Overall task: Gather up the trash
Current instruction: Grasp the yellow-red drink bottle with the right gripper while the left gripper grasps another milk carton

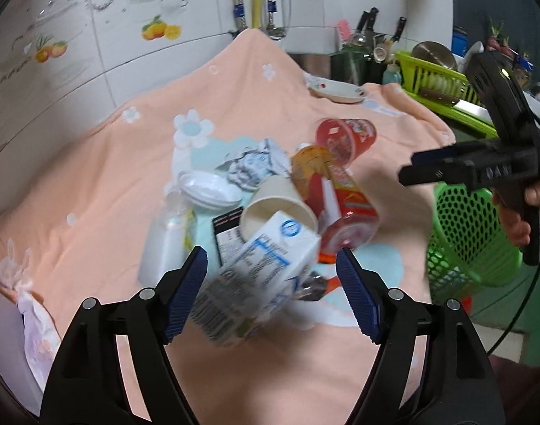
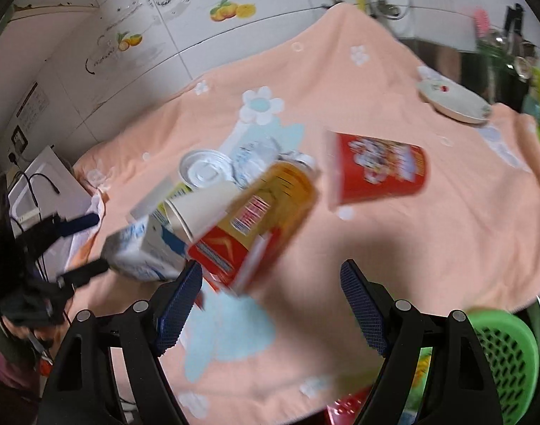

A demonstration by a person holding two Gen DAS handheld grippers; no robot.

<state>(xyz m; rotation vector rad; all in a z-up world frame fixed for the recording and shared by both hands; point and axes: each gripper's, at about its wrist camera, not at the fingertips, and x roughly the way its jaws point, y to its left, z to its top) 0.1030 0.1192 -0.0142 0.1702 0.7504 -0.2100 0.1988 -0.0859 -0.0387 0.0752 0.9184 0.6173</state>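
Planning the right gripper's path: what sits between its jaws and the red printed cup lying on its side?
Right wrist view: only bare peach floral blanket between the open right gripper and the red printed cup.

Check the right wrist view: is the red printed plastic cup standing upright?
No, the red printed plastic cup lies on its side on the peach cloth.

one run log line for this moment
left gripper: open over milk carton | right gripper: open, empty | green basket: right edge

Left gripper (image 1: 271, 288) open around blurred milk carton (image 1: 259, 279); green basket (image 1: 464, 233) at right.
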